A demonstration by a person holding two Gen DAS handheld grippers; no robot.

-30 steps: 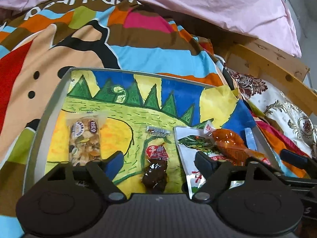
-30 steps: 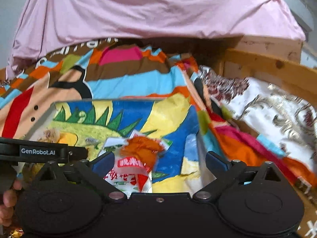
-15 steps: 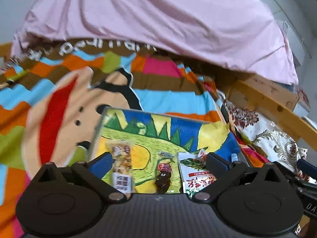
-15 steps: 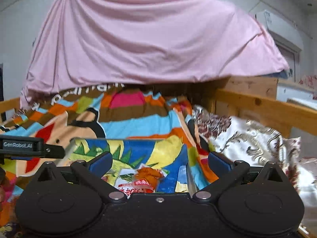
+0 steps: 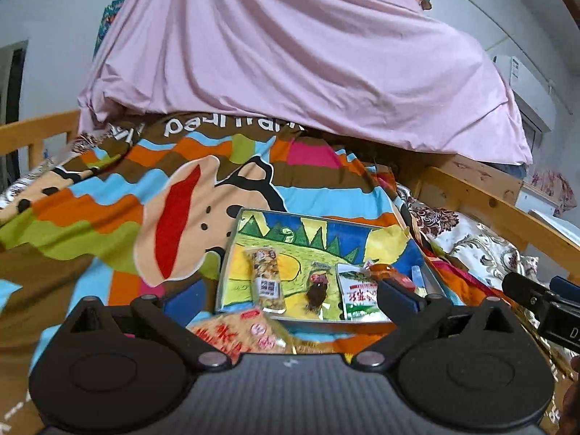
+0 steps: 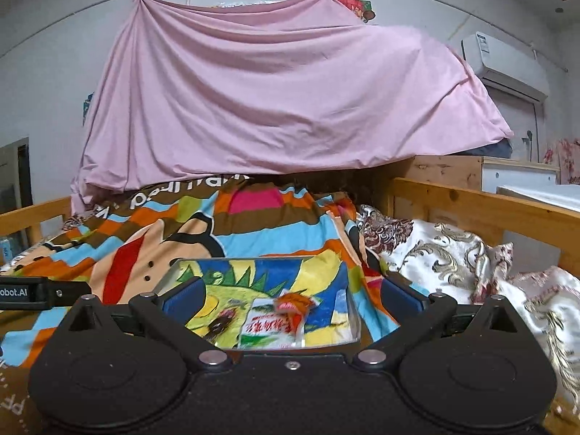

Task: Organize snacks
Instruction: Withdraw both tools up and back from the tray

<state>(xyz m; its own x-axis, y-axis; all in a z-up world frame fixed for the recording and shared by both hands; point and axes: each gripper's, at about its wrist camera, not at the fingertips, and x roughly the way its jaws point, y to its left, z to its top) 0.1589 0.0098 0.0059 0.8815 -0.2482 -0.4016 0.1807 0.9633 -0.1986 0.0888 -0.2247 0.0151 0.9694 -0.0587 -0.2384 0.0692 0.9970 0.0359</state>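
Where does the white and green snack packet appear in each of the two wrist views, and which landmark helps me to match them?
Left wrist view: the white and green snack packet lies at the tray's near right, just left of the gripper's right finger.
Right wrist view: the same packet lies low in the centre, between the open fingers.
Shared landmark: the tray with the dinosaur drawing.

The bed's striped blanket point(image 5: 119, 217) carries a painted tray point(image 5: 232, 253) and an orange packet point(image 5: 235, 333).
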